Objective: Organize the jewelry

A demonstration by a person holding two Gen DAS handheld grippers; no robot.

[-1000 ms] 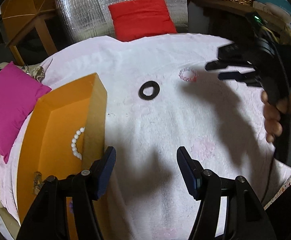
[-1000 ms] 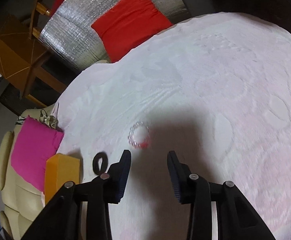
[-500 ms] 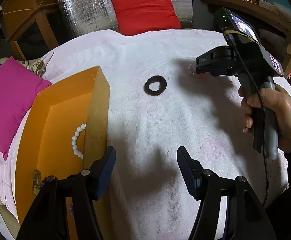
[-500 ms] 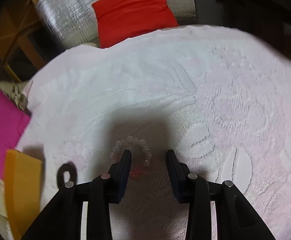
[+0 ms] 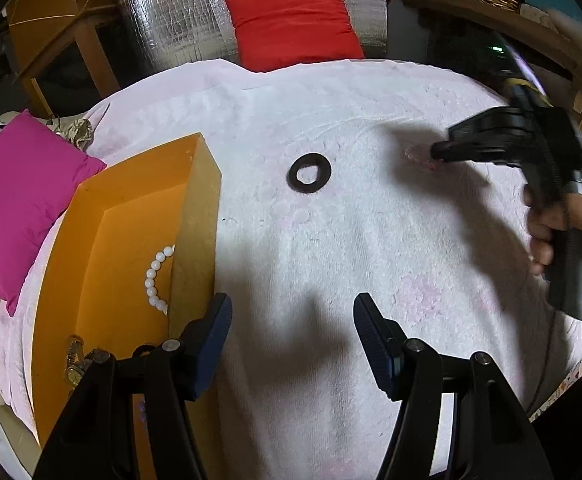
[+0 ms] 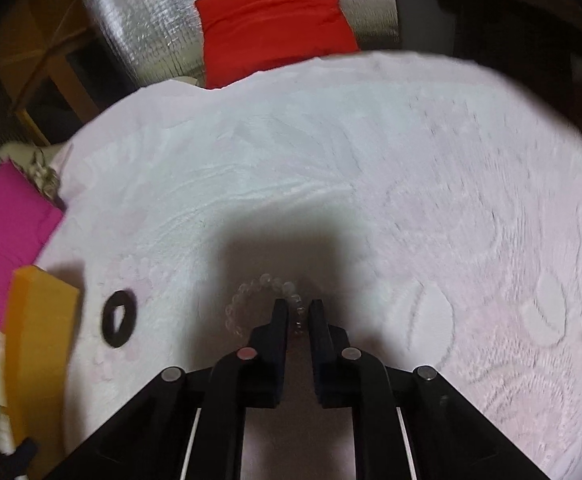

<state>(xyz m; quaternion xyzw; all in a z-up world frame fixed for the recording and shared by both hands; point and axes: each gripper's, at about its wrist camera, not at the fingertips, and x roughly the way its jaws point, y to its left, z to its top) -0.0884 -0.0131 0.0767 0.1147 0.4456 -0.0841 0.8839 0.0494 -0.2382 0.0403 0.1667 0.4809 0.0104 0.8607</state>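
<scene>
Your right hand-held gripper (image 6: 299, 314) is nearly closed, its fingers pinching the right side of the clear bead bracelet (image 6: 251, 304), which lies on the pink towel (image 6: 371, 180) covering the desk. Your left hand-held gripper (image 5: 293, 334) hangs wide open and empty over the towel's near edge. The black ring (image 5: 309, 173) lies mid-towel. The orange box (image 5: 103, 248) at the left edge holds a white pearl bracelet (image 5: 155, 276).

Left tool (image 5: 293, 328) hanging wide open over the pink cloth (image 5: 331, 240)

An orange box (image 5: 103, 248) holding white beads (image 5: 155, 272) sits left; a black ring (image 5: 309, 173) lies ahead; the right tool (image 5: 437, 151) touches a clear bracelet (image 5: 415, 157).
</scene>
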